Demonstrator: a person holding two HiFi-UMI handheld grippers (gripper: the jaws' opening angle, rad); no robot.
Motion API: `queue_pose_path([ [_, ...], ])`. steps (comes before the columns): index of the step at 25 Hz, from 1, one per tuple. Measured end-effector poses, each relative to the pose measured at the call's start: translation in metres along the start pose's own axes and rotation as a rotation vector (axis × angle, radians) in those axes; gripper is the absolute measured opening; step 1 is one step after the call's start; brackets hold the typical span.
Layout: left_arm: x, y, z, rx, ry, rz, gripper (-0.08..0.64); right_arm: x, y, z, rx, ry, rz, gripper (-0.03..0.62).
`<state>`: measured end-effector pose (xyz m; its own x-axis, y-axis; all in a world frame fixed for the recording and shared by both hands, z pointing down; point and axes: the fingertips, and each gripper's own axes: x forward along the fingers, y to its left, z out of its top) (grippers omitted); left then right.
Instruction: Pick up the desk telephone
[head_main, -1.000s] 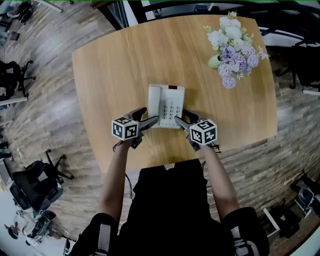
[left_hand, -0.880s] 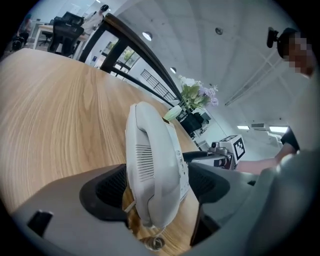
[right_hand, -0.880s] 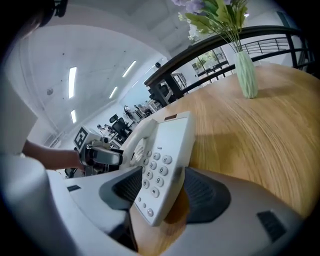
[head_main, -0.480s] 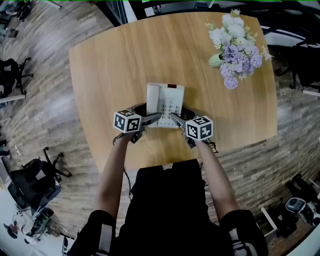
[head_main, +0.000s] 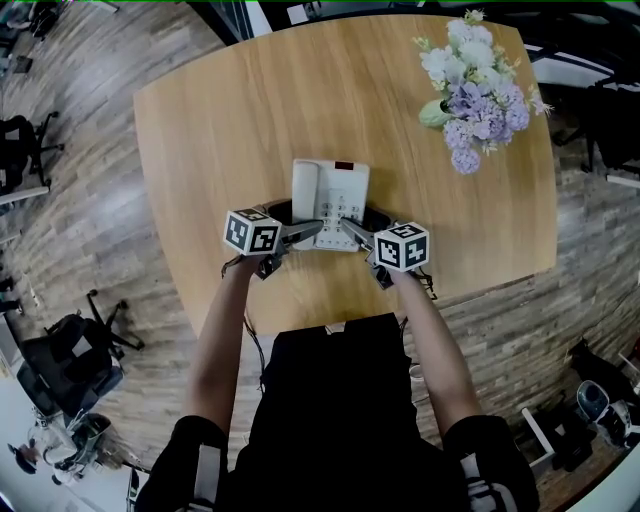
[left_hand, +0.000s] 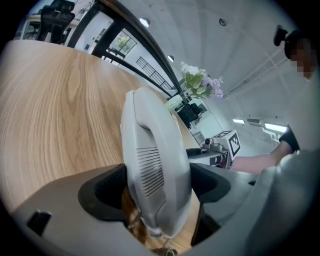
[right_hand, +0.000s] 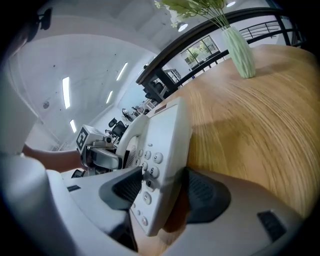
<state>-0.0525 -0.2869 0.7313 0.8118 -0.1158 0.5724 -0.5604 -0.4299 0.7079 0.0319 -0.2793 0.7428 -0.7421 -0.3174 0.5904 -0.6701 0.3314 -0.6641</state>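
- Both claws have slid further in along the sides of the desk telephone (head_main: 331, 192) since a second ago, and their jaws have just been opening wider.
- On my left gripper (head_main: 312, 231) the jaws stand spread apart with the handset (left_hand: 155, 150) between them. The pads sit just beside its two sides, but I see no squeeze.
- On my right gripper (head_main: 352, 229) the jaws are apart around the phone's right edge. One pad is over the keypad (right_hand: 150, 167), the other is under the body with a shadowed gap.
- The phone lies on the wooden table (head_main: 220, 120), in its near middle part, just ahead of me.
- It is off-white plastic, with the handset cradled along its left side and a slotted grille at the handset's near end.
- Round pale keys with dark digits fill the right half, and a small dark red strip sits at the far edge.
- The flowers (head_main: 470, 70) stand well apart, at the far right corner.
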Motion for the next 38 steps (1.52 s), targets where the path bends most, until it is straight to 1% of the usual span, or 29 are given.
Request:
queue_pose_path([
  [2,0.0004,-0.0002,0.0006,-0.002,-0.002,-0.003,0.382,0.0001,-0.0008,-0.0006,0.001,0.003,-0.001,0.261],
  [13,0.0006,0.0007,0.0046,-0.017,-0.073,-0.003,0.382,0.0002,-0.0030,0.0001,0.005,-0.002,-0.016,0.265],
  [20,0.0010,0.0004,0.0054,-0.027,-0.064,-0.005,0.382,0.0002,-0.0025,0.0003,-0.001,-0.004,-0.022,0.265],
  [25,0.0009,0.0003,0.0059,-0.041,-0.078,0.013,0.381,-0.0007,-0.0022,0.0000,0.021,-0.005,-0.017,0.265],
  [29,0.0007,0.0013,0.0073,-0.049,-0.116,0.035,0.380,0.0002,-0.0026,0.0009,0.019,-0.010,-0.020,0.265],
  [34,0.0017,0.0011,0.0066,-0.051,-0.100,0.040,0.380,-0.0006,-0.0029,0.0005,0.041,-0.029,-0.033,0.265],
  [38,0.0007,0.0007,0.0022,-0.062,-0.098,0.038,0.382,-0.0005,-0.0022,-0.0015,0.040,-0.016,-0.042,0.265],
])
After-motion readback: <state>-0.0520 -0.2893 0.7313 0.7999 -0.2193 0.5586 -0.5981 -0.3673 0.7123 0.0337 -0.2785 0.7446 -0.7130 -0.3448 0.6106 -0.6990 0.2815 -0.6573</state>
